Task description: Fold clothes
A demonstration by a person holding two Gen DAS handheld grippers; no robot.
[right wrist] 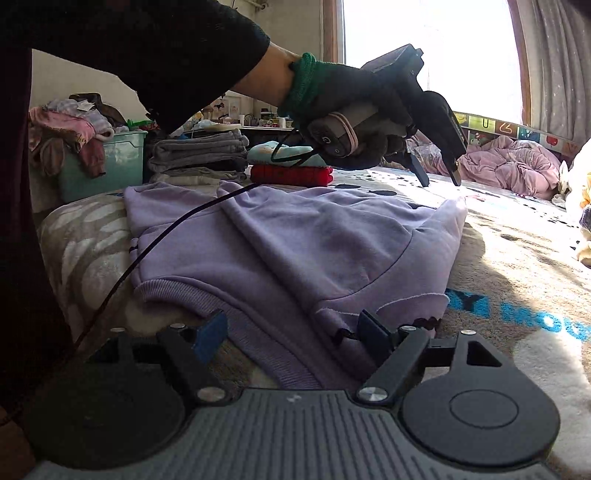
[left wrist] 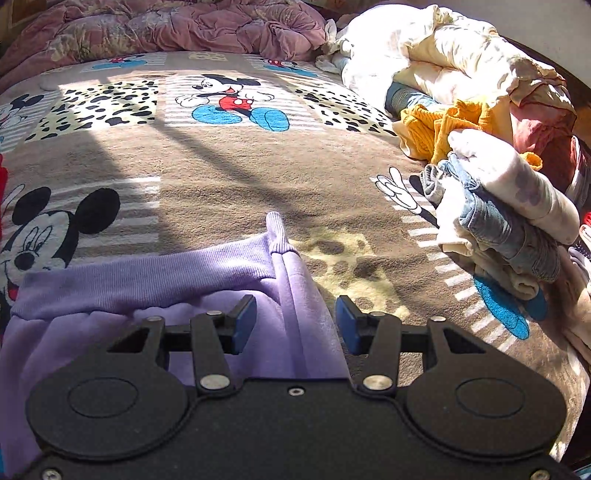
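A lilac sweatshirt (left wrist: 155,295) lies partly folded on the Mickey Mouse blanket (left wrist: 221,177). My left gripper (left wrist: 295,321) is open just above its folded edge, a sleeve cuff (left wrist: 275,225) pointing away ahead of it. In the right wrist view the sweatshirt (right wrist: 295,236) lies flat with one sleeve folded across it. My right gripper (right wrist: 291,332) is open, low at the hem, empty. The left gripper (right wrist: 439,173) shows there held in a gloved hand above the far side of the sweatshirt, jaws apart.
A heap of unfolded clothes (left wrist: 491,155) lies at the right of the bed, a pink quilt (left wrist: 166,26) at the back. Folded stacks (right wrist: 207,155) and a red and teal pile (right wrist: 291,166) sit behind the sweatshirt. A green bin (right wrist: 118,162) holds clothes.
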